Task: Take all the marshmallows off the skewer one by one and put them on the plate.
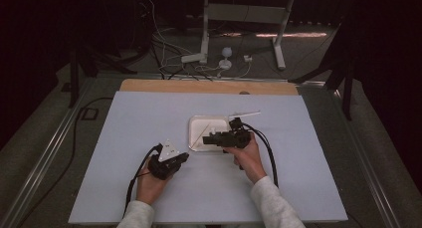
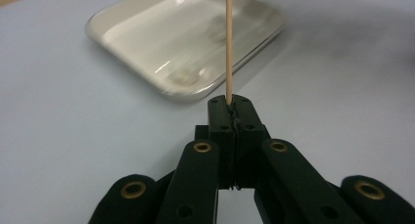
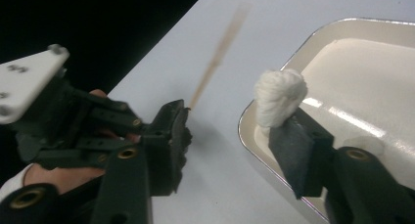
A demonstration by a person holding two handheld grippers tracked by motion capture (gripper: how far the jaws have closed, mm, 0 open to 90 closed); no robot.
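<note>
My left gripper is shut on the lower end of a thin wooden stick, which slants up over the near left corner of a white tray. In the left gripper view the closed jaw tips pinch the stick just short of the tray. My right gripper hovers over the tray's near edge with its jaws apart. A white puffy lump, like a marshmallow, sits against the tip of its right jaw alone. The blurred stick stands in the gap to its left.
The tray lies mid-table on a pale blue mat; blurred pale lumps rest inside it. A white strip lies just beyond the tray. A wooden board edge runs along the far side. Cables trail from both grippers.
</note>
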